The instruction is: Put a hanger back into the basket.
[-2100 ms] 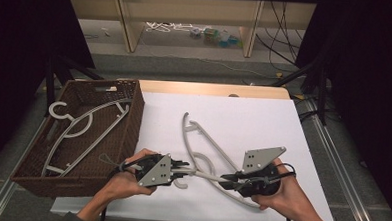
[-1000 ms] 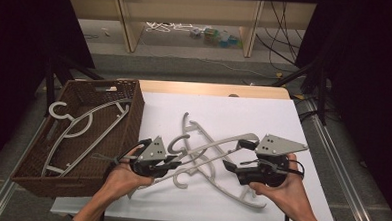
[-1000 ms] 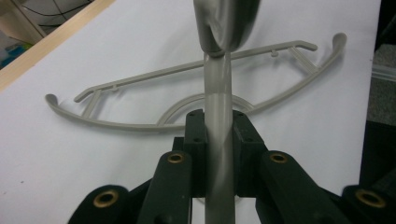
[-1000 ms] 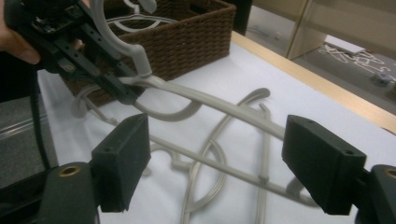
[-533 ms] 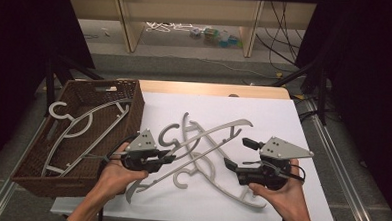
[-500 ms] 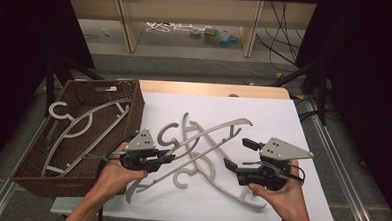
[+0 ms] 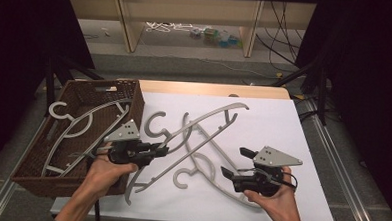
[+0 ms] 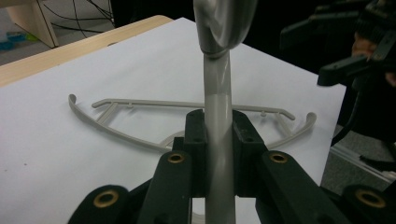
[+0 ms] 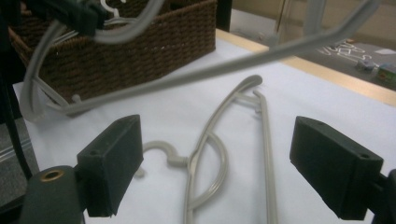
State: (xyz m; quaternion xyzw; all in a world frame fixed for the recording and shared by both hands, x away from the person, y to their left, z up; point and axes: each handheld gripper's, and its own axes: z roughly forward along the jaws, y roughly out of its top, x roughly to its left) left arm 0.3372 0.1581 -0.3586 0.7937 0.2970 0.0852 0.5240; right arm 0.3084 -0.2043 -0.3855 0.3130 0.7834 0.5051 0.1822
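My left gripper (image 7: 161, 150) is shut on the neck of a grey plastic hanger (image 7: 203, 123), held tilted above the white table next to the basket. In the left gripper view both jaws clamp that hanger's neck (image 8: 218, 140). A second grey hanger (image 7: 209, 163) lies flat on the table, with its hook (image 7: 180, 177) pointing toward me. My right gripper (image 7: 237, 162) hovers open just right of the lying hanger. Between its wide-apart pads (image 9: 112, 163) I see the lying hanger (image 9: 208, 154), with the held hanger (image 9: 233, 65) crossing above.
A brown wicker basket (image 7: 137, 108) stands at the table's left and holds a few grey hangers (image 7: 78, 125). A white sheet (image 7: 283, 129) covers the table, with a wooden strip (image 7: 210, 88) at its far edge. The basket wall (image 9: 140, 37) rises beyond the right gripper.
My left gripper lifted one hanger off the table and carried it left toward the basket. My right gripper opened and drew slightly right; the other hanger stayed on the table.
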